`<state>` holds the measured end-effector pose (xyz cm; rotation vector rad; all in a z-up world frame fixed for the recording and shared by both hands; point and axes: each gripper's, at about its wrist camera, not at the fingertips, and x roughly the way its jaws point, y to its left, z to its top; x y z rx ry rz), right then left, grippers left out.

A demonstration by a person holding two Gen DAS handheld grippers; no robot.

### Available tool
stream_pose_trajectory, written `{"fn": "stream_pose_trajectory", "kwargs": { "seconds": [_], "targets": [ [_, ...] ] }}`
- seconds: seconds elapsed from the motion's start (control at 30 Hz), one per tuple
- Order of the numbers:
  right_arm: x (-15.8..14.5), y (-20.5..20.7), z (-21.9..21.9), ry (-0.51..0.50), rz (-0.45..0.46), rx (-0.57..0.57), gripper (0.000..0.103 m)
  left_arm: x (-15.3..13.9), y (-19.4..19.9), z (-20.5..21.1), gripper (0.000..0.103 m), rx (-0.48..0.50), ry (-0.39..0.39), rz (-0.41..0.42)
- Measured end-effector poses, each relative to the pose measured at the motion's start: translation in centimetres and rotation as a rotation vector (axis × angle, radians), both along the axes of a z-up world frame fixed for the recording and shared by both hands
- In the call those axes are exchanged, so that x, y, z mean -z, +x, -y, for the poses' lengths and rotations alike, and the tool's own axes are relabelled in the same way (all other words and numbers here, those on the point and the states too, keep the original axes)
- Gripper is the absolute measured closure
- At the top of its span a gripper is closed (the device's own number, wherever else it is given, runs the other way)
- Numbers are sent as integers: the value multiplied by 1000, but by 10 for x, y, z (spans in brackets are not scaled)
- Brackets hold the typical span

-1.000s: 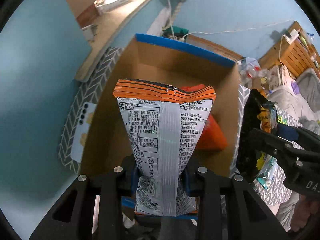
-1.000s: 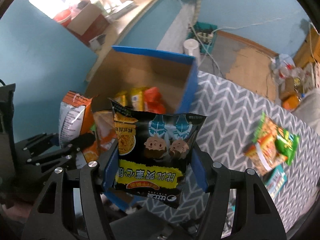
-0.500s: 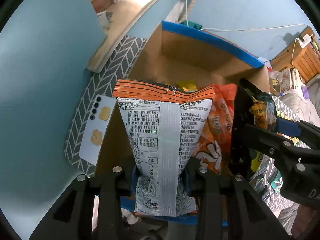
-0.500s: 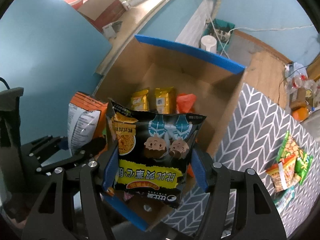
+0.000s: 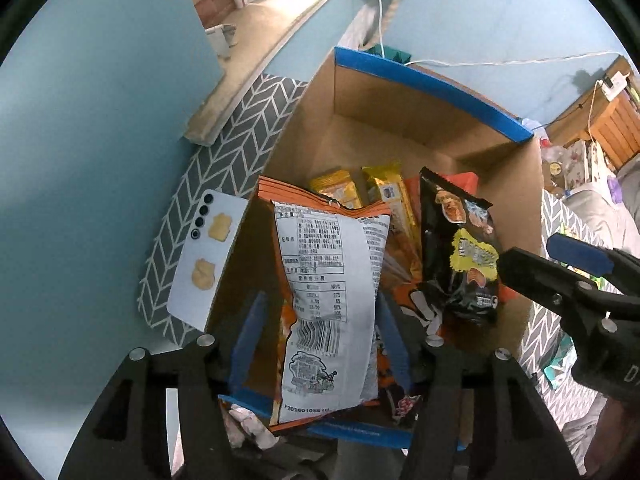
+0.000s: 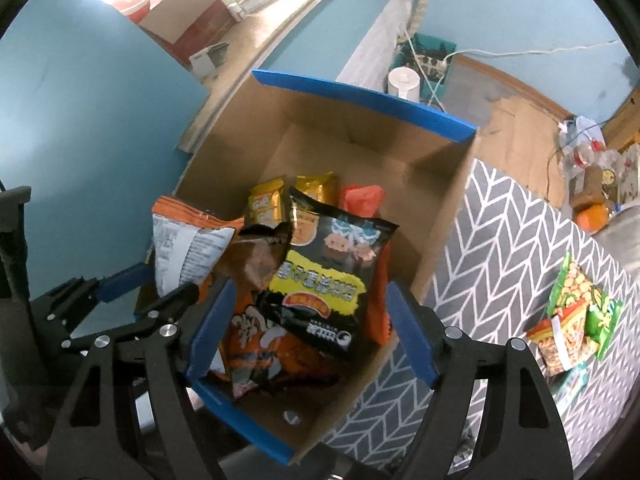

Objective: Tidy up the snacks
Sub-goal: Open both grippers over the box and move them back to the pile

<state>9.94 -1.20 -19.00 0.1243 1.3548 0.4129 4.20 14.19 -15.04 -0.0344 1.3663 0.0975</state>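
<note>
Left gripper point(image 5: 320, 340): jaws wide, orange-and-white bag point(image 5: 332, 300) loose between them, over the cardboard box point(image 5: 420, 120).
Right gripper point(image 6: 308, 336): jaws wide, black snack bag point(image 6: 328, 276) between the pads, untouched.

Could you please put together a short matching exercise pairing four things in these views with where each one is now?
Things:
1. black snack bag
2. orange-topped bag
3. phone
4. green snack packs

Places:
A. flat on the patterned cloth, left of the cardboard box
B. on the cloth, right of the box
C. in the box, between the open right gripper pads
D. upright between the open left gripper pads

Pairs: 1-C, 2-D, 3-A, 4-B
</note>
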Motion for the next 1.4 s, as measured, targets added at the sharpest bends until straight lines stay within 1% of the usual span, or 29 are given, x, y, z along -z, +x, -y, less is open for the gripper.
{"fn": "stream_pose_trajectory", "kwargs": {
  "seconds": [0.13,0.23,0.4,0.53,0.63,0.9,0.93,1.03,1.1,1.17,1.27,1.4],
  "targets": [
    [-5,-4,11,-4,5,20,25,-7,1,3,45,1,-16,10],
    [-8,-9,21,-6,9,42,25,-15,1,9,41,4,-31,24],
    [-13,-18,45,-10,9,91,25,-27,2,25,40,32,-56,37],
    [-15,-27,71,-17,6,149,25,-36,2,45,40,80,-77,52],
    [-17,-35,92,-29,7,195,23,-41,2,63,37,117,-89,59],
    [-17,-57,154,-49,-12,329,22,-44,-1,107,37,204,-107,49],
    [-16,-62,164,-52,-18,349,22,-44,-1,114,36,216,-110,47],
    [-11,-72,187,-60,-39,395,22,-43,-3,130,29,241,-116,42],
    [-5,-79,205,-63,-64,435,22,-43,-4,142,28,260,-119,37],
    [1,-86,220,-72,-82,467,22,-42,-5,153,24,283,-119,30],
    [10,-96,241,-86,-113,517,22,-38,-9,171,24,325,-116,20],
    [31,-110,268,-104,-171,586,21,-31,-18,194,24,388,-105,-2]
  ]
}}
